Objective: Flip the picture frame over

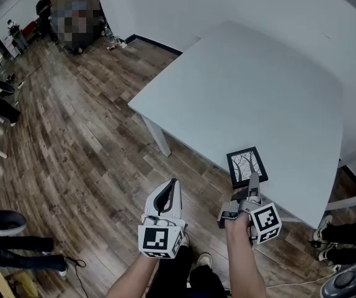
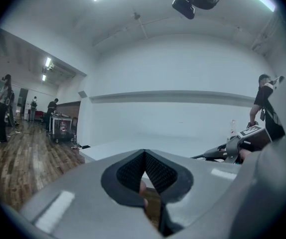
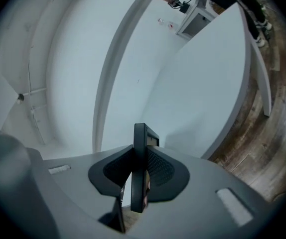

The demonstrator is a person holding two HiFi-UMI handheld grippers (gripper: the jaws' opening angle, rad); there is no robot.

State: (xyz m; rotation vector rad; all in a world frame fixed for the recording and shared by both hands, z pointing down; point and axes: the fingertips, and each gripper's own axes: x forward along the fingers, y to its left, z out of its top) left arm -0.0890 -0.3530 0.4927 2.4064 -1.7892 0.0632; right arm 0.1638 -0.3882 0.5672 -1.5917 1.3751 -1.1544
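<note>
A small black picture frame with a tree drawing faces up near the front edge of the white table. My right gripper is shut on the frame's near edge. Seen edge-on in the right gripper view, the frame stands as a dark bar clamped between the two pads. My left gripper hangs over the floor left of the table, shut with nothing between its pads.
The table corner and a white leg stand left of the frame. Wooden floor spreads to the left. Another person's feet are beyond the table's right end. Distant people and carts stand at the room's far side.
</note>
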